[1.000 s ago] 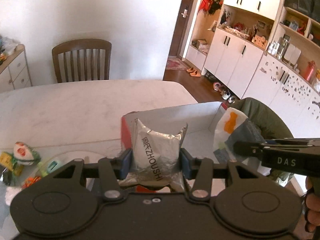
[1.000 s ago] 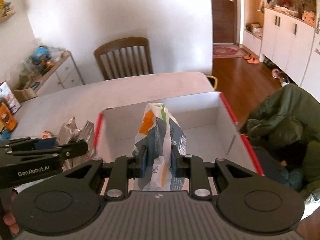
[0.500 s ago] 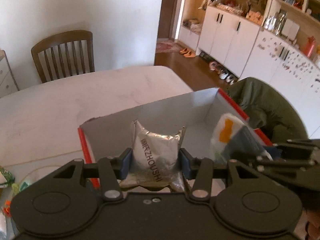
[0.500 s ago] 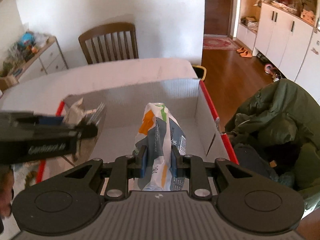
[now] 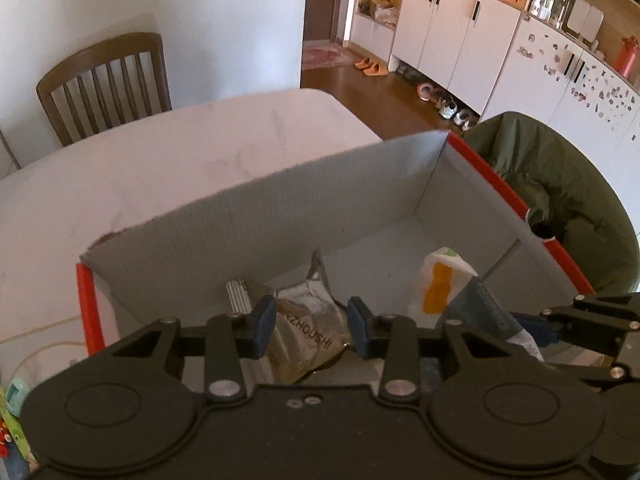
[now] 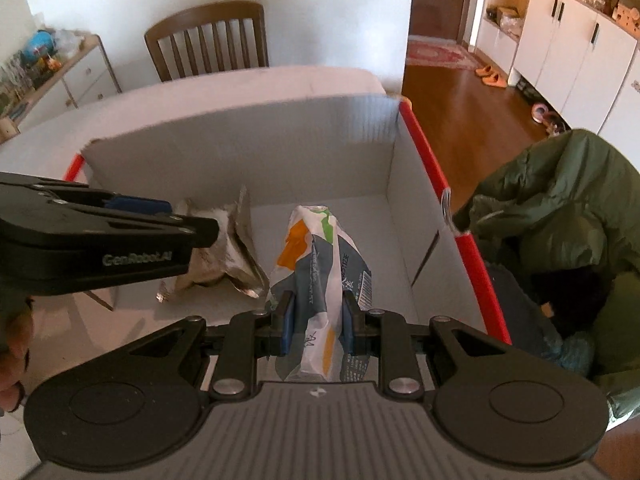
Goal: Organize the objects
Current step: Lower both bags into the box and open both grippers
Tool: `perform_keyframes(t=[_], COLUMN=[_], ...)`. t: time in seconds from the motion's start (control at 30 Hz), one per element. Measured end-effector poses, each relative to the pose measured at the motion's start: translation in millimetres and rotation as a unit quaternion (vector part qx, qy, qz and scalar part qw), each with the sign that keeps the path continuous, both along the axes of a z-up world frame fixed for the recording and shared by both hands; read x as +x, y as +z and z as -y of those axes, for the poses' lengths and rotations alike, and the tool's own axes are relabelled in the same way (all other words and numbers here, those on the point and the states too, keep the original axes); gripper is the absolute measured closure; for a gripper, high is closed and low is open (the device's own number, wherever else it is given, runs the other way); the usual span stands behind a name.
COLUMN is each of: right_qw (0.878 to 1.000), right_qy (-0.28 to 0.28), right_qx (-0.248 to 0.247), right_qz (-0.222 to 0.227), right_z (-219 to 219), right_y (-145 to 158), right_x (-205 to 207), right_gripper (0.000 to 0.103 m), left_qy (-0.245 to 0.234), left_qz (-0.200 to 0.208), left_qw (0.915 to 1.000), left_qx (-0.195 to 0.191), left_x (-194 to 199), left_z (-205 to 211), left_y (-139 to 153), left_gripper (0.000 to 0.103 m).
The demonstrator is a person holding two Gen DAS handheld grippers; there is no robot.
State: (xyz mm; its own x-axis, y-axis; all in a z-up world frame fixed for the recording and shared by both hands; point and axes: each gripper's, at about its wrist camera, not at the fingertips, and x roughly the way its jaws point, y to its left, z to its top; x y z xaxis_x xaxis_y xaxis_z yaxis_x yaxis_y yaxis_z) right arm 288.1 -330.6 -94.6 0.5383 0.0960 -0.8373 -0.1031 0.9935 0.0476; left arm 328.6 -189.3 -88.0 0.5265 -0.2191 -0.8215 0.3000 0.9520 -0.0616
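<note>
1. The left gripper (image 5: 312,332) has its blue fingers (image 5: 264,326) spread apart; the silver foil packet (image 5: 308,334) lies between them, with a gap on each side, so it is released.
2. That foil packet rests crumpled on the floor of the box (image 5: 280,216), towards its left side; the right wrist view shows it just beyond the left tool's tip (image 6: 224,248).
3. The right gripper (image 6: 316,324) is clenched on a white, orange and grey snack bag (image 6: 320,268), its blue fingers (image 6: 288,324) pressing in on both sides of the bag's lower part.
4. The snack bag stands on end inside the box, right of the foil packet and close beside it; whether its base touches the box floor cannot be told.
5. The box has pale corrugated inner walls and red rims on its left and right sides, and sits on a pale tabletop (image 5: 180,160).
6. A wooden chair (image 6: 208,40) stands at the far side of the tabletop.
7. A green jacket (image 6: 568,216) is heaped just to the right of the box.
8. A hand (image 6: 12,344) shows at the left edge of the right wrist view, under the left tool.
</note>
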Motion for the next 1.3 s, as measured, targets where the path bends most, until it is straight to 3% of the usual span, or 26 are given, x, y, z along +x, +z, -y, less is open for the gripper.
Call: perform_keyframes(t=[0.23, 0.7, 0.77, 0.83, 1.3], right_qw=[1.0, 1.0, 1.0, 0.999, 0.996], right_qy=[-0.002, -0.002, 0.003, 0.008, 0.016], right_qx=[-0.005, 0.006, 0.011, 0.015, 0.049], right_qz=[-0.009, 0.019, 0.028, 0.04, 0.069], right_z=[4.4, 12.8, 12.8, 12.3, 7.1], right_y=[-11.0, 6.8, 14.5, 22.3, 60.5], right_x=[-0.6, -8.4, -14.3, -21.2, -50.2], right_gripper=[0.08, 0.071, 0.056, 0.049, 0.049], left_qy=[0.001, 0.017, 0.017, 0.015, 0.028], left_qz=[-0.015, -0.004, 0.0, 0.004, 0.039], left_qw=[0.9999, 0.9998, 0.9998, 0.9997, 0.9979], left_qx=[0.0, -0.012, -0.014, -0.017, -0.043], left_x=[-1.5, -12.1, -15.3, -19.6, -52.1], left_z=[-1.5, -13.8, -13.3, -15.0, -36.8], left_y=[-6.6, 3.6, 8.1, 13.0, 46.2], left_gripper=[0.062, 0.05, 0.05, 0.05, 0.04])
